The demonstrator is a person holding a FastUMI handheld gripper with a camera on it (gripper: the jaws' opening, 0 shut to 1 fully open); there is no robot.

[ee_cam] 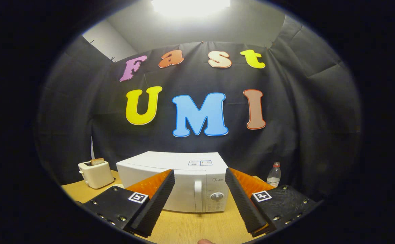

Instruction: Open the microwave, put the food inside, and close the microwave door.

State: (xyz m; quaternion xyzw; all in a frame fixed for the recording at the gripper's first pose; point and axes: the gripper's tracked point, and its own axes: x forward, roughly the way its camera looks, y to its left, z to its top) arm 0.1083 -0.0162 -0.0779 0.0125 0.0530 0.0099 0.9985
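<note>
A white microwave (170, 166) stands on the wooden table (190, 227) with its door closed. Its vertical door handle (197, 196) and a round knob (217, 197) face me, just beyond my fingers. My gripper (200, 176) is open, held above the table in front of the microwave, with nothing between its fingers. The handle sits in the gap between the two fingers, farther off. I see no food near the fingers.
A cream toaster (95, 173) with a slice of bread in its slot stands left of the microwave. A clear plastic bottle (274, 174) with a red cap stands to the right, near the black cloth wall. Bare tabletop lies between me and the microwave.
</note>
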